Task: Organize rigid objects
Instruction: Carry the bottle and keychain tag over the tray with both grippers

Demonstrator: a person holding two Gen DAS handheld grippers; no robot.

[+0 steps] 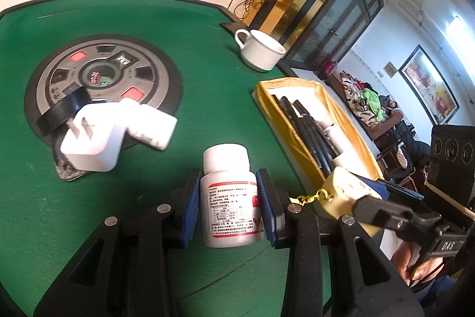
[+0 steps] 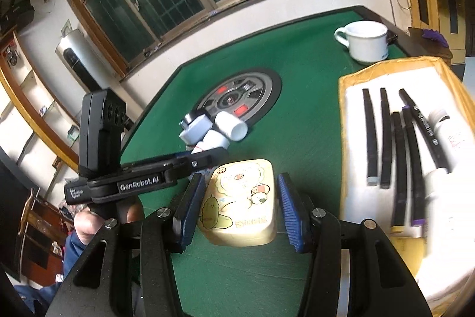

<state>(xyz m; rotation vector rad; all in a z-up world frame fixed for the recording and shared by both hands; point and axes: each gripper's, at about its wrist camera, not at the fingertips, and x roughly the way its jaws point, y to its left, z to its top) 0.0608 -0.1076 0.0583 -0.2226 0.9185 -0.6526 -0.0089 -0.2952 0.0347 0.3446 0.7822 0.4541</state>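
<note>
In the left wrist view the left gripper [image 1: 228,207] is clamped on a white pill bottle [image 1: 229,198], its blue pads [image 1: 190,210] pressing both sides of the printed label while the white cap sticks out ahead of the fingertips, above the green table [image 1: 148,183]. Beyond it a white plug adapter [image 1: 89,143] with two prongs leans against a small white bottle [image 1: 151,128] lying on its side, both at the edge of the round control panel [image 1: 104,82] set in the felt. A white cup [image 1: 261,49] stands near the far table edge, and a yellow-lined box [image 1: 350,138] to the right holds black markers [image 1: 308,132]. At the lower right the right gripper [image 1: 350,198] carries a cream tin [image 1: 341,192] with a gold chain, held just at the near end of the box. In the right wrist view the right gripper [image 2: 240,207] holds the cream tin [image 2: 240,204], printed with cartoon figures, between its blue pads [image 2: 292,216], which touch both flanks, over the felt beside the box [image 2: 344,138]. The markers [image 2: 397,156] lie in a row on the box's white lining, the cup [image 2: 366,40] stands beyond, and the left gripper [image 2: 207,156] crosses at left, gripped by a hand [image 2: 92,220]
</note>
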